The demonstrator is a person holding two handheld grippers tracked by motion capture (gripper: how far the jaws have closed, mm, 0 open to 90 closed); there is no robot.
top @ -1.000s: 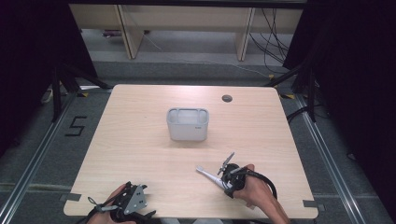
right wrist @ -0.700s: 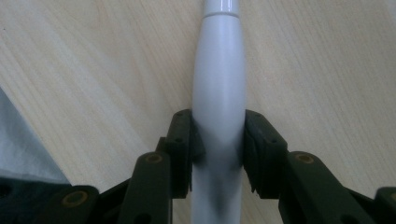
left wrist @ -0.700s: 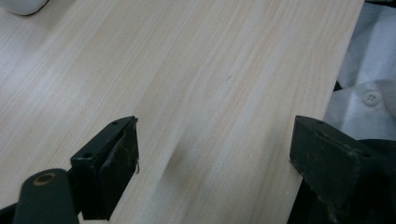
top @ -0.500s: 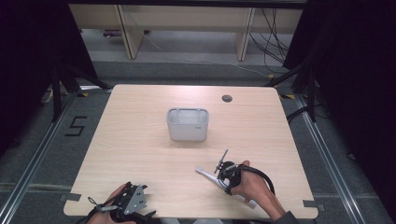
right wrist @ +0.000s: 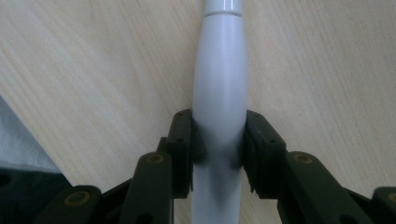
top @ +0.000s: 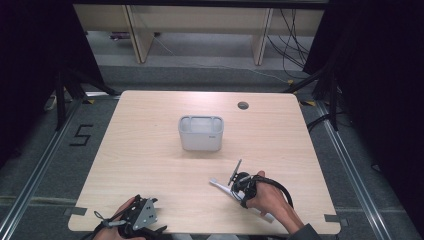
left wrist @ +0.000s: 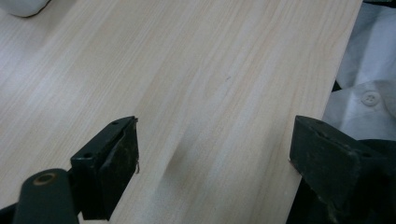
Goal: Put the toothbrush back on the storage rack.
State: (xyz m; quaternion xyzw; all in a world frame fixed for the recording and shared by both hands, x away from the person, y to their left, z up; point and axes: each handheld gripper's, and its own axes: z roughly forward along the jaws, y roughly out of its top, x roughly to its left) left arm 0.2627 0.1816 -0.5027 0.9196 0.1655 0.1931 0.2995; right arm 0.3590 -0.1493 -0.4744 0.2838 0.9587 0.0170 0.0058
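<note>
While the left gripper (left wrist: pixel 210 154) stays released, the right gripper (right wrist: pixel 219 140) has just clenched onto the smooth white plastic handle (right wrist: pixel 219 93), tilting more upright above the worktop (top: pixel 150 150).

the tabletop (top: pixel 150 165) is evenly lit from above while its surroundings sink into darkness. shadows stay soft and short. both gripper views are soft-focused up close, with mild glare on the wood.
</note>
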